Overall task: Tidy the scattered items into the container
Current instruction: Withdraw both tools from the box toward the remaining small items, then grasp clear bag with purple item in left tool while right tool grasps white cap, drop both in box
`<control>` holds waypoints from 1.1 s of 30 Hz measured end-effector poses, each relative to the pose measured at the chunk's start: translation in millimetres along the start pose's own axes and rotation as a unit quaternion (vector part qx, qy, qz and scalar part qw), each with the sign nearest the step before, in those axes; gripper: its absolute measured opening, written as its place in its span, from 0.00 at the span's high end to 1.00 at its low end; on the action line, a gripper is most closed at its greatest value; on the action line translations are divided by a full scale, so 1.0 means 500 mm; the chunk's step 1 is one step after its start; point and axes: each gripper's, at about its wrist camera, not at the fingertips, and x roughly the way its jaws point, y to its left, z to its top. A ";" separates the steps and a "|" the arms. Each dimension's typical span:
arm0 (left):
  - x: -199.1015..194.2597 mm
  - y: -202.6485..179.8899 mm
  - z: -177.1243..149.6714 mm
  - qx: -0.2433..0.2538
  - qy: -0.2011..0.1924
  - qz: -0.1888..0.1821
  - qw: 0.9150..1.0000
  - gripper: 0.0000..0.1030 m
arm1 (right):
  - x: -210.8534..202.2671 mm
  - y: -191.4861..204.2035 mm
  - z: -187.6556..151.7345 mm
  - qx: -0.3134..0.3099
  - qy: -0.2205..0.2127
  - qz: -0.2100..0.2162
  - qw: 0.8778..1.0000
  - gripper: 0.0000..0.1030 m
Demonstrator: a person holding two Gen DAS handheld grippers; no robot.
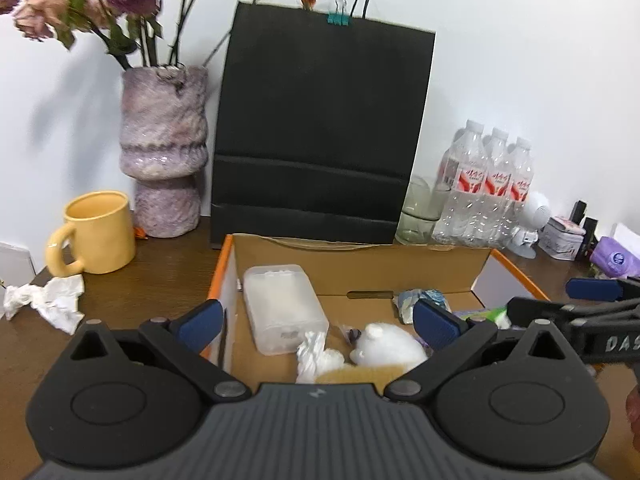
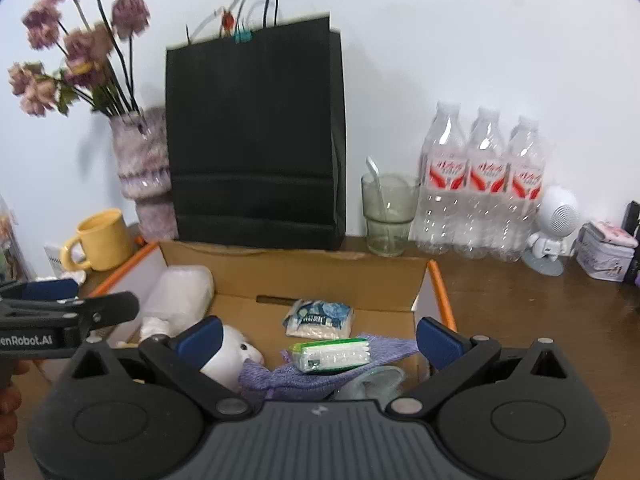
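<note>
An open cardboard box [image 1: 360, 264] with orange edges lies below both grippers. Inside it are a clear plastic case [image 1: 282, 308], a white plush toy [image 1: 386, 346], a crumpled tissue [image 1: 316, 354] and a blue-white packet [image 1: 416, 300]. My left gripper [image 1: 318, 324] is open over the box with nothing in it. In the right wrist view the box [image 2: 300, 276] also holds a green tissue pack [image 2: 332, 356] on a purple cloth [image 2: 280, 376], beside the packet [image 2: 320, 318] and the toy [image 2: 232, 360]. My right gripper [image 2: 319, 338] is open and empty above them.
A crumpled paper [image 1: 48, 300] lies on the wooden table left of the box, near a yellow mug [image 1: 98, 232]. Behind stand a vase [image 1: 164, 152], a black bag [image 1: 320, 132], a glass [image 2: 388, 212], water bottles [image 2: 480, 188], a white figure [image 2: 554, 228] and a tin [image 2: 606, 256].
</note>
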 end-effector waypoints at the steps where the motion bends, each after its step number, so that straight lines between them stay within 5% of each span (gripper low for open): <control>1: -0.015 0.004 -0.007 0.002 -0.001 0.002 1.000 0.00 | -0.015 -0.001 -0.005 -0.001 -0.004 0.000 1.000 0.00; 17: -0.154 0.028 -0.186 -0.002 0.076 0.012 0.997 0.00 | -0.130 0.056 -0.221 -0.015 0.062 -0.017 0.998 0.05; 25: -0.170 0.002 -0.234 0.027 0.086 0.016 0.996 0.02 | -0.144 0.085 -0.257 -0.024 0.059 -0.027 0.998 0.09; 30: -0.155 -0.011 -0.246 0.048 0.095 0.024 0.994 0.24 | -0.132 0.083 -0.254 -0.012 0.057 -0.029 0.998 0.29; 33: -0.143 -0.010 -0.243 0.058 0.095 0.023 0.994 0.28 | -0.118 0.083 -0.249 -0.007 0.059 -0.022 0.998 0.41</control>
